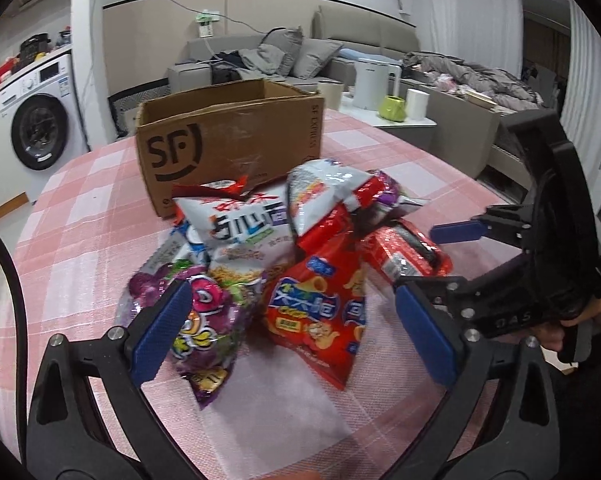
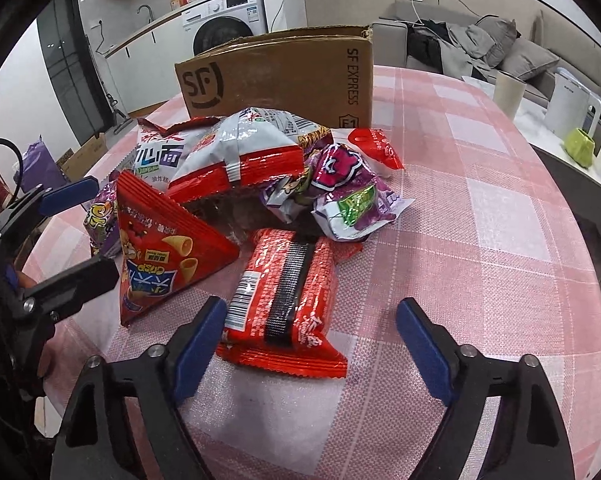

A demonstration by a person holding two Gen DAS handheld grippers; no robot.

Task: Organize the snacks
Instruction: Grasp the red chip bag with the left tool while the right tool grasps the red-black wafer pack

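Nearest our left gripper (image 1: 296, 332), jaws spread and clamping nothing, lie a purple snack bag (image 1: 196, 320) at 9 o'clock and a red crisp bag (image 1: 320, 320) between the pads. Our right gripper (image 2: 312, 344), jaws also apart, straddles a red noodle packet (image 2: 284, 292) without pressing it. Beyond the pile, at 12 o'clock, an SF cardboard box (image 1: 228, 140) stands on the pink-checked counter (image 2: 480, 240).

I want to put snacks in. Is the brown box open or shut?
Open. The cardboard box stands upright on the table with no lid or flaps over its top. What is inside it cannot be seen.
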